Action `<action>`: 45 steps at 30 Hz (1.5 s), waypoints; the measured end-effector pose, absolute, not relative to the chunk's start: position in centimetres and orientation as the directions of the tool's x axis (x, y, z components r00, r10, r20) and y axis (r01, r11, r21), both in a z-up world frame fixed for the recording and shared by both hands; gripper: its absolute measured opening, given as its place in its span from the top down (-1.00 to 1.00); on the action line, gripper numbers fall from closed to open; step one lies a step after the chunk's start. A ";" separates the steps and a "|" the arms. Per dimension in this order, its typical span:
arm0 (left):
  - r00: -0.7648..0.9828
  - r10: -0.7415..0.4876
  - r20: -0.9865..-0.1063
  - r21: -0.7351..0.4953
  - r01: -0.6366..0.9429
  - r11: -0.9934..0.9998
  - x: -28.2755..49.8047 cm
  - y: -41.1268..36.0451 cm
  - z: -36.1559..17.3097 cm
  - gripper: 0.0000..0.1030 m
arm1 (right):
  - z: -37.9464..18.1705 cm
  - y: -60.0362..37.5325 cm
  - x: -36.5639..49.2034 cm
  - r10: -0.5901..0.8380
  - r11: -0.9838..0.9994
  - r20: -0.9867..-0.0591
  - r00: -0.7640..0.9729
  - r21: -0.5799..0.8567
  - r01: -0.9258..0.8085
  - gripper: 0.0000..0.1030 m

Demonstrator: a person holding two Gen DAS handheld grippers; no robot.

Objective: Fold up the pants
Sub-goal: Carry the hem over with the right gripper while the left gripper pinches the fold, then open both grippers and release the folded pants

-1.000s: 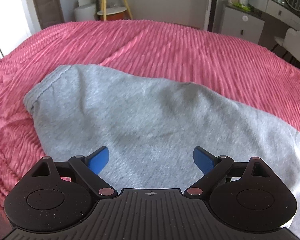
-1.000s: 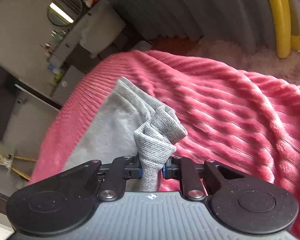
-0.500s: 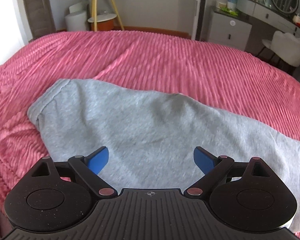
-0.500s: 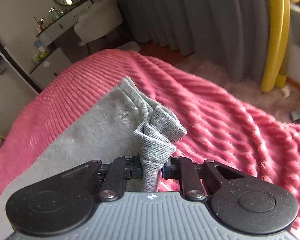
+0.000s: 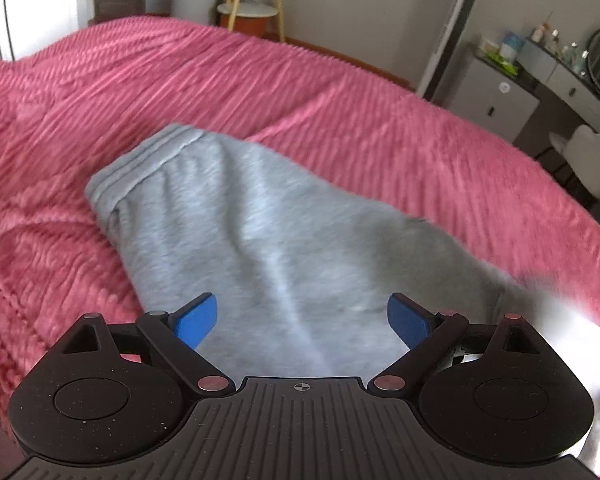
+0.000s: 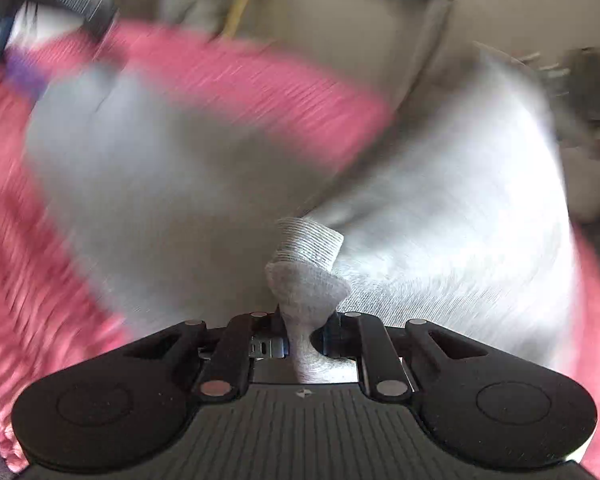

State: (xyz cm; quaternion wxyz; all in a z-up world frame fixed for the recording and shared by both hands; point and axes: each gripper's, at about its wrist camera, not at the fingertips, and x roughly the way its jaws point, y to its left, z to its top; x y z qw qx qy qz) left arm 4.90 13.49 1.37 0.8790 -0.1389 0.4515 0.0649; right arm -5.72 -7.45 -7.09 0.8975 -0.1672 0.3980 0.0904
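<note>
Light grey, soft-knit sweatpants (image 5: 284,240) are being shown lying spread across a bed covered by a pink, ribbed plush blanket (image 5: 340,100), with the gathered elastic waistband (image 5: 148,164) lying at the far left end of the garment in the left wrist view. The left tongs (image 5: 302,316) are being held spread wide just above the grey cloth, the two blue fingertips (image 5: 198,320) standing well apart with nothing between them. The right tongs (image 6: 300,328) are being pressed together on the ribbed grey cuff (image 6: 306,256) of a trouser leg, which is being bunched upward out of the grip while the rest of the leg is draped away behind it. The right wrist view is being heavily smeared by blur, so the blanket (image 6: 260,92) and the grey fabric (image 6: 160,180) are being shown only as streaks. In the background of the left wrist view, a white dresser with a round mirror (image 5: 540,84) is being shown at the right edge.
</note>
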 end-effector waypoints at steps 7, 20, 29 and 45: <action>0.573 -0.096 -0.814 -0.216 -0.144 0.966 6.4 12.3 -0.8 -0.86 | -7.1 -7.2 -7.4 0.043 0.964 -0.704 0.709 -0.158 -0.216 0.48; 0.497 -0.479 -0.724 -0.385 0.285 0.878 3.5 3.6 -1.7 -0.86 | -6.5 -23.6 -10.1 0.250 0.556 -0.476 0.843 0.784 0.278 -0.10; 0.437 -0.456 -0.775 -0.268 0.427 0.864 1.8 -2.3 -4.5 -0.16 | -6.4 -26.0 -13.0 0.063 0.507 -0.510 0.858 0.757 0.413 -0.37; 0.408 -0.414 -0.814 -0.201 0.471 0.859 -0.8 -2.4 -4.9 0.80 | -6.2 -28.1 -14.8 0.006 0.508 -0.538 0.843 0.728 0.461 -0.46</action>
